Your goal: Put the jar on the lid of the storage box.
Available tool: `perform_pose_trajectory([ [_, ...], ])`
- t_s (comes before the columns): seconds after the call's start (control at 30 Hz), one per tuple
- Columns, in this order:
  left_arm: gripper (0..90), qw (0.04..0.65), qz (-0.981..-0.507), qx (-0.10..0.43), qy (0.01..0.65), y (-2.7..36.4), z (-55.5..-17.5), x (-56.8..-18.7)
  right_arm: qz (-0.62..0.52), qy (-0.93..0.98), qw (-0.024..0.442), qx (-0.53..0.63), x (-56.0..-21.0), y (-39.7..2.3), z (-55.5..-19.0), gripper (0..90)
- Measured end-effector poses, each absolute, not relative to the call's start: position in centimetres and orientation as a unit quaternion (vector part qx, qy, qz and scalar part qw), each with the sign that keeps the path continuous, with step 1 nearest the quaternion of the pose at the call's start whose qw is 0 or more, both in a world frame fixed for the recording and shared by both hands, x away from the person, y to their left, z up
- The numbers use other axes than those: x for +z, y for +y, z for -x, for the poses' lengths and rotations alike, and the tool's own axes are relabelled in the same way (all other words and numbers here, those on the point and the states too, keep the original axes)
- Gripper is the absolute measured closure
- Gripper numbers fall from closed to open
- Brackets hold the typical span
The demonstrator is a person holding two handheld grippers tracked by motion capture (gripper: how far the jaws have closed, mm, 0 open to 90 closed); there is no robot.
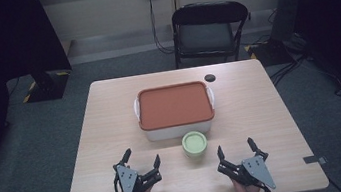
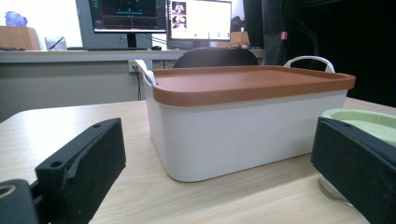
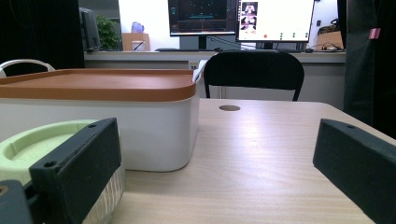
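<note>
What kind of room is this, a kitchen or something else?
Probably an office or lab, not a kitchen: lit computer monitors stand on a long desk, a black folding chair faces the pale wooden table, and grey carpet covers the floor.

White plastic lidded storage box (image 1: 175,110) is sitting at the centre of the pale wooden worktop (image 1: 98,136). Round glass jar with green lid (image 1: 194,143) is standing just before it, toward the right. Small dark disc (image 1: 210,77) is lying behind the box, right. Black folding chair (image 1: 209,30) is standing beyond the worktop.
</note>
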State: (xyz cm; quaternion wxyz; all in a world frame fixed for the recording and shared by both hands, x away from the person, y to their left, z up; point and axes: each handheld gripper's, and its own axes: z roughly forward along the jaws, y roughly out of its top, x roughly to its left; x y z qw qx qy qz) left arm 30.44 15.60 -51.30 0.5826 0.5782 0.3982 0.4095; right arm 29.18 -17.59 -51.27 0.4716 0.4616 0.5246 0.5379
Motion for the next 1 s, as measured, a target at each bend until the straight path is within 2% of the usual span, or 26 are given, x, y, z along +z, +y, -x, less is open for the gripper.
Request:
perform_pose_trajectory([
  [1.0,0.9,0.583,-0.579,0.396,0.41,16.09,-30.61,-51.19,-0.461,0.525,0.471,0.538,-51.27,-17.59,-29.18,0.0],
])
